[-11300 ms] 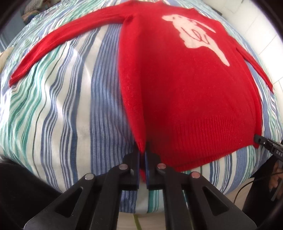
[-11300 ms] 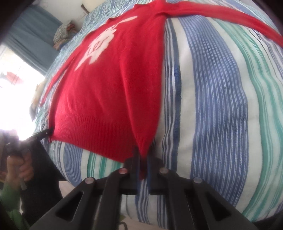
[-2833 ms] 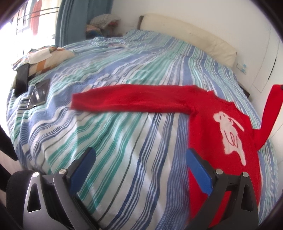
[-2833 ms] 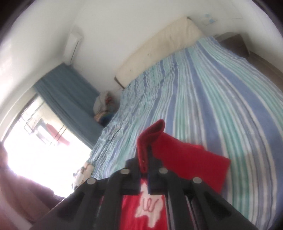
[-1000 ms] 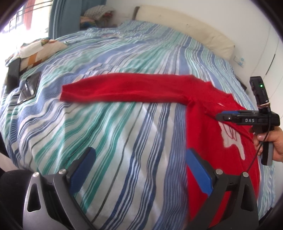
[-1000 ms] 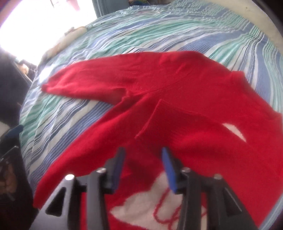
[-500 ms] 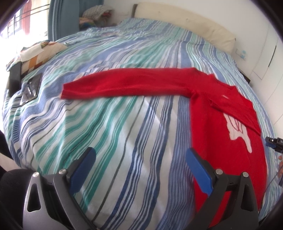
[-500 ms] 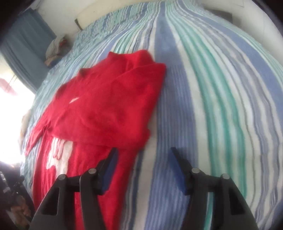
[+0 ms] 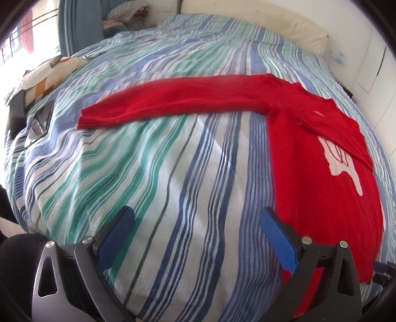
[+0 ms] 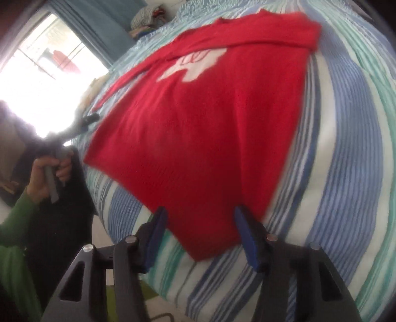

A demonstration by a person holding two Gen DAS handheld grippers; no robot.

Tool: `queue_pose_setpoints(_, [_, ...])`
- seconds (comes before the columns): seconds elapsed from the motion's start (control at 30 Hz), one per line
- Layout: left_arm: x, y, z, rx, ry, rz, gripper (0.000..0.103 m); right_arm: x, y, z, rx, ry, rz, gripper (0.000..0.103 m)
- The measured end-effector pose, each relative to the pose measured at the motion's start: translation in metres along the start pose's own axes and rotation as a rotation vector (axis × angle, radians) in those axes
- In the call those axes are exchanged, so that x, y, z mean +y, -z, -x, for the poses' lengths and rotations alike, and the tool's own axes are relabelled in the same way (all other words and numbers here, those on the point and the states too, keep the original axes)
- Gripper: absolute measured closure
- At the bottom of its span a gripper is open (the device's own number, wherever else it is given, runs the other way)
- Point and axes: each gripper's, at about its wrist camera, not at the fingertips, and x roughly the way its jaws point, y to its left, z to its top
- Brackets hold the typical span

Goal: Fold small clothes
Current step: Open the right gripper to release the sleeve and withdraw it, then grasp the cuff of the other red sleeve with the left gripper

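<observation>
A red sweater (image 9: 321, 158) with a white animal print lies flat on the striped bed. One sleeve (image 9: 173, 104) stretches out to the left. The other sleeve (image 10: 259, 34) lies folded across the chest. My left gripper (image 9: 195, 223) is open and empty above the bedspread, left of the sweater's body. My right gripper (image 10: 200, 220) is open and empty just above the sweater's bottom hem (image 10: 198, 235). The left gripper (image 10: 86, 121) also shows in the right wrist view, held in a hand at the sweater's far side.
The striped bedspread (image 9: 148, 173) covers the bed. A patterned cushion (image 9: 49, 74) and dark flat items (image 9: 39, 119) lie at the bed's left edge. A pile of clothes (image 9: 128, 12) sits by the curtain. A pillow (image 9: 284, 29) lies at the headboard.
My right gripper has swung from beside the folded sleeve down to the sweater's bottom hem. My left gripper has come closer to the bed; the sweater lies as before.
</observation>
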Motion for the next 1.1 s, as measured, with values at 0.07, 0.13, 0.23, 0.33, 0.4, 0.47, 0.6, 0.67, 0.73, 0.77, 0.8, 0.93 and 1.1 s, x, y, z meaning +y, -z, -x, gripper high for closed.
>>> queue_pose_setpoints(0.07, [0.000,-0.001,0.001,-0.010,-0.002,0.006,0.002,-0.001,0.011,0.013,-0.026,0.062,-0.057,0.045])
queue_pose_setpoints(0.13, [-0.002,-0.002,0.003,-0.021,0.003,0.001,0.002,0.003,0.019,0.028,-0.096,0.128,-0.070,0.044])
queue_pose_setpoints(0.23, [-0.001,-0.011,0.005,-0.007,0.057,-0.011,0.002,0.013,0.021,0.045,-0.221,0.186,-0.054,0.040])
queue_pose_setpoints(0.33, [0.021,-0.039,0.011,-0.027,0.085,0.011,0.002,0.016,0.013,0.049,-0.296,0.201,-0.073,0.036])
queue_pose_setpoints(0.4, [0.049,-0.067,0.013,-0.045,0.046,0.052,0.002,0.014,0.012,0.048,-0.289,0.206,-0.064,0.036])
queue_pose_setpoints(0.47, [0.087,-0.094,0.005,-0.034,0.024,0.123,0.002,0.016,0.011,0.043,-0.266,0.211,-0.043,0.036])
queue_pose_setpoints(0.6, [0.165,-0.118,-0.036,0.049,-0.048,0.322,0.003,0.023,0.011,0.039,-0.255,0.213,-0.005,0.036])
queue_pose_setpoints(0.67, [0.182,-0.119,-0.058,0.118,-0.009,0.375,0.011,0.026,0.011,0.036,-0.254,0.220,0.012,0.036])
queue_pose_setpoints(0.73, [0.183,-0.118,-0.075,0.172,0.050,0.399,0.020,0.028,0.011,0.034,-0.249,0.233,0.021,0.036])
queue_pose_setpoints(0.77, [0.181,-0.117,-0.082,0.192,0.069,0.407,0.020,0.029,0.012,0.033,-0.245,0.236,0.022,0.036])
queue_pose_setpoints(0.8, [0.179,-0.116,-0.087,0.200,0.060,0.410,0.024,0.028,0.012,0.032,-0.242,0.237,0.022,0.036])
queue_pose_setpoints(0.93, [0.175,-0.118,-0.088,0.201,0.009,0.421,0.099,0.027,0.012,0.033,-0.244,0.244,0.013,0.036])
queue_pose_setpoints(1.1, [0.141,-0.154,-0.045,0.113,-0.070,0.263,0.101,0.025,0.013,0.038,-0.261,0.243,-0.004,0.036])
